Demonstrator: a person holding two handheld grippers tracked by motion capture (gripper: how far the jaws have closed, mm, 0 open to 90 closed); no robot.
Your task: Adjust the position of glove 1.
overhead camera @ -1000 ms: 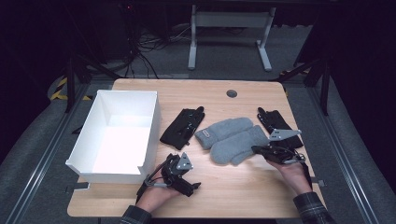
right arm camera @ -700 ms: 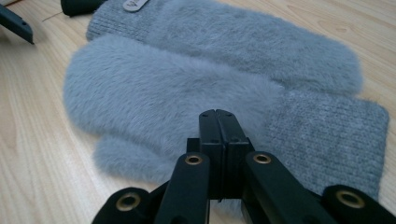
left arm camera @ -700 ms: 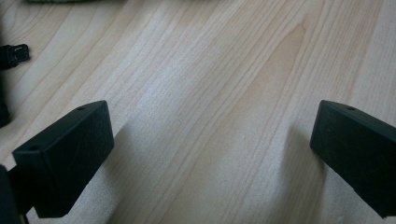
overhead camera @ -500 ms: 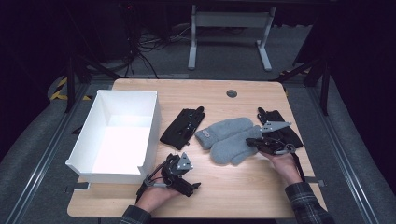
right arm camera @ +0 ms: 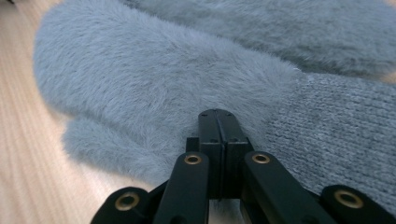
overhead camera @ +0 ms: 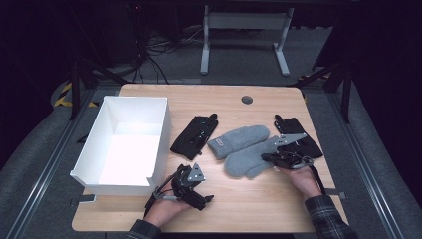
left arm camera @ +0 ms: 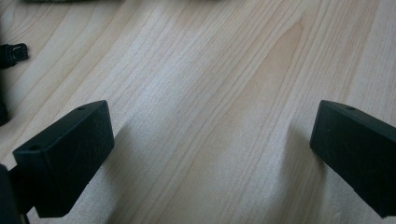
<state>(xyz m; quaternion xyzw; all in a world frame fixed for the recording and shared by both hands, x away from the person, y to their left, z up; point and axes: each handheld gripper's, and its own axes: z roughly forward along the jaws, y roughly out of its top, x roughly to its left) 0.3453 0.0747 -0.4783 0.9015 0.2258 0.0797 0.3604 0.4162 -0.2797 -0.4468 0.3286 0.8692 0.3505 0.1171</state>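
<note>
Right tongs (overhead camera: 267, 157) lie low over the bench (overhead camera: 234, 107), tips pointing toward the person's left, at the near grey fuzzy knitted mitten (overhead camera: 253, 158). In the right gripper view the jaws stand pressed together with no gap; the tips (right arm camera: 218, 116) sit at the mitten's edge, near where the fluffy pile meets the ribbed cuff. Whether any fabric is pinched between them cannot be told; the jaws read as closed, nothing visibly caught.

Mitten position: right of bench centre, long axis running diagonally, rounded fingertip end toward the near left, cuff toward the far right under the tongs. A second grey mitten (overhead camera: 239, 139) lies alongside it on the far side, touching.

Left tongs (overhead camera: 197, 195) rest on the bench near the front edge, beside the white open-topped box (overhead camera: 158, 144); jaws wide apart over bare wood in the left gripper view (left arm camera: 210, 154), holding nothing.

Judgement: the right hand (overhead camera: 298, 180) is plainly the nearer one; the left is well apart from the mitten. The box lies to the left, so a carry would run along the mitten's length.
</note>
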